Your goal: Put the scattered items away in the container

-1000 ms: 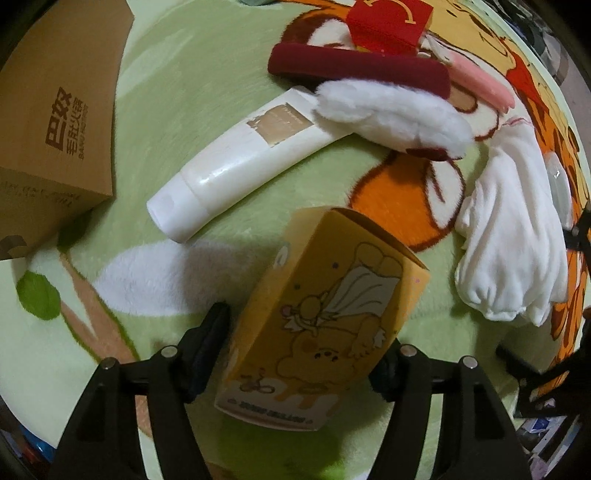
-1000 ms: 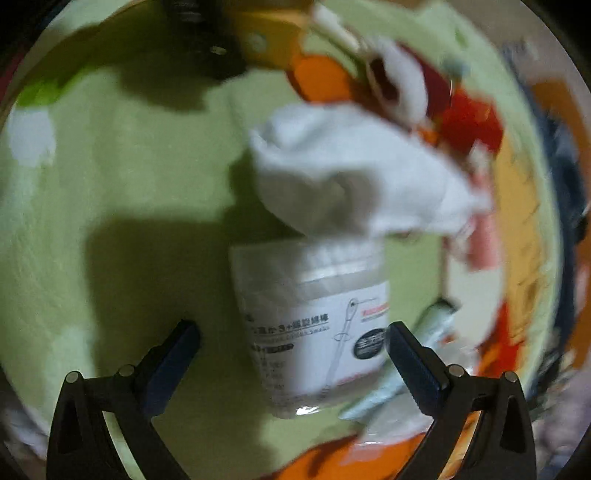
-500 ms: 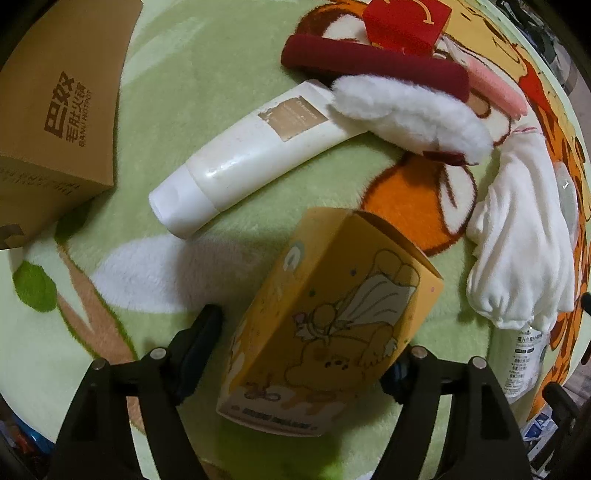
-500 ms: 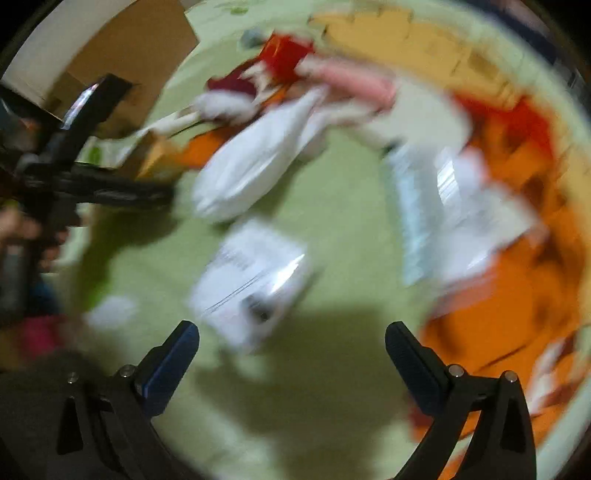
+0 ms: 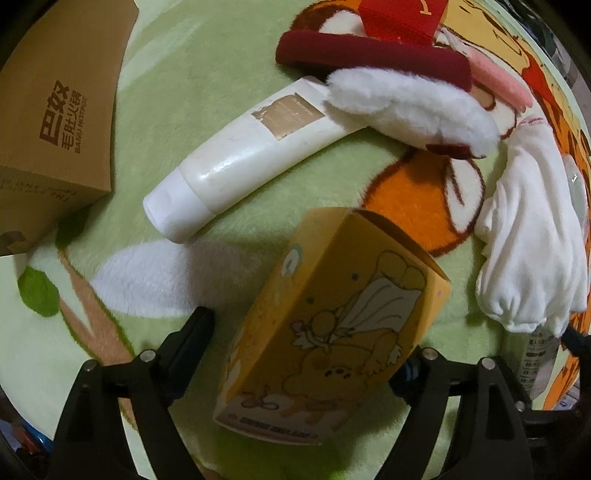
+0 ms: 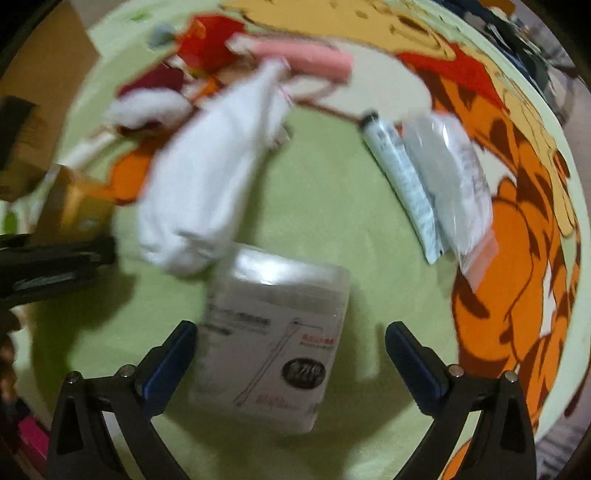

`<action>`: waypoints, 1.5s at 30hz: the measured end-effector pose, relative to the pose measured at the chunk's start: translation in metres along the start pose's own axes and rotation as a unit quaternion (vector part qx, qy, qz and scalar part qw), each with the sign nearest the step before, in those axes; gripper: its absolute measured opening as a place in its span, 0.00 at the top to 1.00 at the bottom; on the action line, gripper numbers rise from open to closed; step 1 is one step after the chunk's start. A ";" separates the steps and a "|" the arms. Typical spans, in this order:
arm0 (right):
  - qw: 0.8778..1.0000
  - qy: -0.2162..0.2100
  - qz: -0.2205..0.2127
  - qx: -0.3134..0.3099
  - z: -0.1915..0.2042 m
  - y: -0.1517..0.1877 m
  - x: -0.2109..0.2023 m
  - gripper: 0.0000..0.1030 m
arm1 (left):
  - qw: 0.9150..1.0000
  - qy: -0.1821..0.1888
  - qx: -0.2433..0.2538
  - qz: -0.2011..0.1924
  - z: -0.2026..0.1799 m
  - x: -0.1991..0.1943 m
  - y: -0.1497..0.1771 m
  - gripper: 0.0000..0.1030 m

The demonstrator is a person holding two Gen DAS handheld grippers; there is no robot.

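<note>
Green fleece blanket (image 5: 207, 48) with a cartoon tiger print carries everything, items scattered across it. Left hand-held gripper (image 5: 306, 347) has a yellow cartoon-printed carton (image 5: 332, 325) between its fingers, the right finger seems to touch the carton, a gap shows beside the left one; firm grip or not, cannot tell. Beyond it a white tube (image 5: 243, 155) lies on its side, cap toward the brown cardboard box (image 5: 55, 110) at far left. Tube's far end sits under a white fluffy piece (image 5: 410, 107), which touches a dark red band (image 5: 369, 62); a red box (image 5: 399, 18) sits behind. White cloth (image 5: 532, 243) lies bunched at right. Right hand-held gripper (image 6: 291, 343) is spread wide, holding nothing, fingers either side of a clear plastic swab box (image 6: 273, 343) lying on the blanket, left finger close to it, right finger apart. Right view is blurred. Small pale tube (image 6: 402, 184) and a clear zip bag (image 6: 450, 184) lie side by side, touching, further right.
</note>
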State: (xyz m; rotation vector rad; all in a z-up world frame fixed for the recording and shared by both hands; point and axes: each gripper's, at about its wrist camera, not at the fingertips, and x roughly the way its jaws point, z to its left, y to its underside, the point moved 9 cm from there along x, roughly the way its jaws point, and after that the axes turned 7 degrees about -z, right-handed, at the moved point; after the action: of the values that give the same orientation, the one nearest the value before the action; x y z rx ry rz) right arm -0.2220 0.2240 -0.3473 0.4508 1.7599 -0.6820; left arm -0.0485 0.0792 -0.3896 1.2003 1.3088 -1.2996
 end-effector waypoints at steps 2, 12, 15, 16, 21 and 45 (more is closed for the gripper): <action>1.000 -0.013 0.013 0.015 0.001 0.005 0.006 0.00 | 1.000 0.005 0.002 -0.009 0.003 -0.003 0.000 0.21; 0.998 -0.033 -0.028 0.048 0.009 0.004 -0.009 0.36 | 0.999 0.025 0.032 -0.027 0.022 -0.021 -0.006 0.48; 0.998 -0.034 -0.030 0.047 0.012 0.008 -0.014 0.36 | 0.998 0.048 0.027 -0.025 0.027 -0.027 -0.007 0.50; 0.998 -0.033 -0.030 0.046 0.013 0.010 -0.015 0.36 | 0.998 0.051 0.029 -0.021 0.030 -0.027 -0.007 0.50; 0.998 -0.030 -0.030 0.039 0.018 0.012 -0.014 0.35 | 0.997 0.025 0.067 -0.009 0.043 -0.022 -0.014 0.44; 0.996 -0.041 -0.058 0.058 0.034 0.019 -0.047 0.38 | 0.998 0.068 0.010 -0.007 0.111 -0.052 -0.015 0.56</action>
State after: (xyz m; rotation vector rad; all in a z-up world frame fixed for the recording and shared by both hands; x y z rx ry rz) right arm -0.1717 0.2182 -0.3129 0.3956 1.6849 -0.8757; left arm -0.0607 -0.0335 -0.3401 1.3161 1.4062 -1.2623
